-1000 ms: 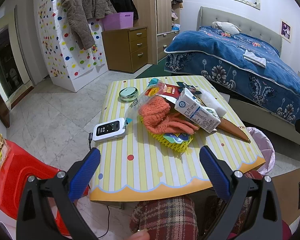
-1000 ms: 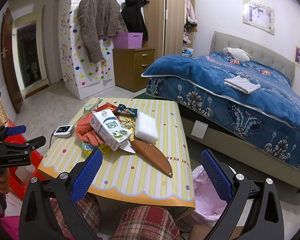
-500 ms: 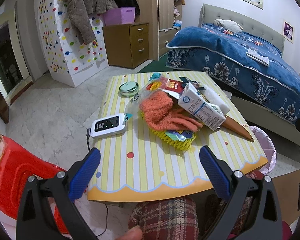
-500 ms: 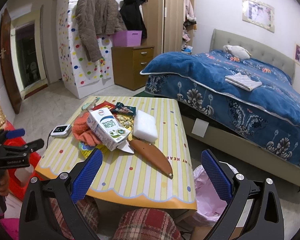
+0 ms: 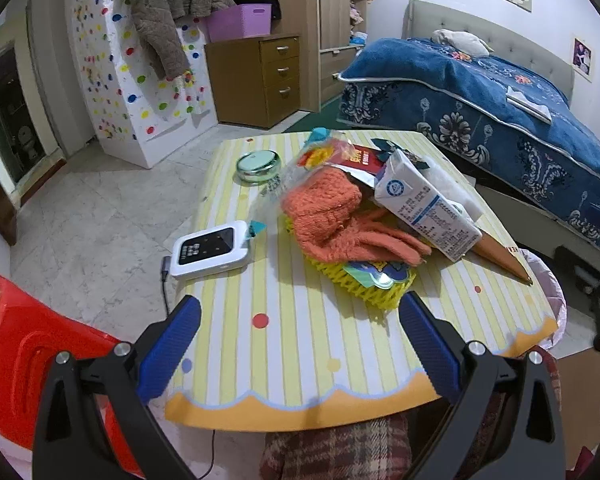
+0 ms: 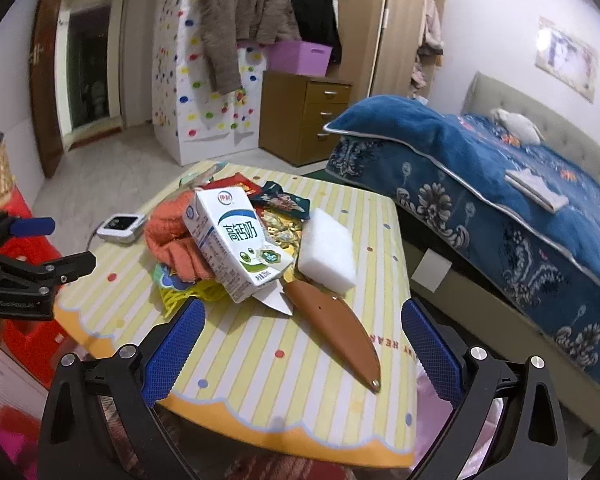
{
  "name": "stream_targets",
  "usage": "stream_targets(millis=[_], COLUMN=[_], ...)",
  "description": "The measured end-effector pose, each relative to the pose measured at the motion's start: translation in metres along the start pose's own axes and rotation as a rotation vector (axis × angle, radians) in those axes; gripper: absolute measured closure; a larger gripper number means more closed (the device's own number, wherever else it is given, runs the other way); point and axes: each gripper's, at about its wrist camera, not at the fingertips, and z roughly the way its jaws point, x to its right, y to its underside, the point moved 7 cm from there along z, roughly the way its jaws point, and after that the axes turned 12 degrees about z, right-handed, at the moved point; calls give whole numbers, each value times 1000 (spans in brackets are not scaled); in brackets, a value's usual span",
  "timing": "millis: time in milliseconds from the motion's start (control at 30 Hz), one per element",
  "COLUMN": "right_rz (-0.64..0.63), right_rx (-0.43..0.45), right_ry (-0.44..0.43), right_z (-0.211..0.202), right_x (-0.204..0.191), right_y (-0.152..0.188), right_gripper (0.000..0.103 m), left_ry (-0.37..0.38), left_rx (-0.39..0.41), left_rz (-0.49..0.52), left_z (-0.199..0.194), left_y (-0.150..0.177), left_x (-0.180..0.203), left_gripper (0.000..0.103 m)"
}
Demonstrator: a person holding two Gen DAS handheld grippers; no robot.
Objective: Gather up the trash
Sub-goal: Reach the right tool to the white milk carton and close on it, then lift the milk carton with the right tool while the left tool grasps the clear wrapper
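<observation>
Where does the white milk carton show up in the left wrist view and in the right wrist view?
Left wrist view: the milk carton lies right of centre, tilted across the orange gloves, printed side panel facing the camera.
Right wrist view: the milk carton lies left of centre, front face up, just ahead of the left blue fingertip.
Shared landmark: the brown sheath, beside the carton's lower end in both views.

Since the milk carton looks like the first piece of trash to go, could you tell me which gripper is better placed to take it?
Probably the right gripper: the milk carton lies just ahead of its open fingers, and the pink-lined bin is beside it. The left gripper faces bare table.
</observation>
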Motion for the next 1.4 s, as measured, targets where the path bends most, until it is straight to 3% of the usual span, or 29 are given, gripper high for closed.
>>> stream_targets(millis=[267,300,333,767,900,967,1000,1133,1400], right_rz=[-84,-105,-124,-267,-335,-349,-343,-241,105], right_rx=[-66,22,12,9,48,55,57,65,64], right_ry=[-34,-19,-6,44,84,90,82,22,-160], right_z=[39,45,52,86,88,85,82,61,11], right_x=[-29,-45,-48,-70,-79,-81,-81,-66,-23], right_y=[-1,-12,-13,-9,-10,-10,-10,-19,-39], right_gripper=[15,32,36,30,34,46,55,64,64], left_ry=[31,28,27,42,42,40,39,35,27], left_rx=[-10,-11,-12,-12,-15,-12,-9,1,54], left_rz=[4,6,6,-3,-12,-14,-14,-18,-6], left_z=[21,23,24,36,37,35,33,26,26], left_y=[1,0,0,-2,-1,0,0,1,-18], left_x=[-2,-3,-3,-9,-11,-12,-12,-14,-23], left_gripper=[7,7,7,7,7,7,7,7,8])
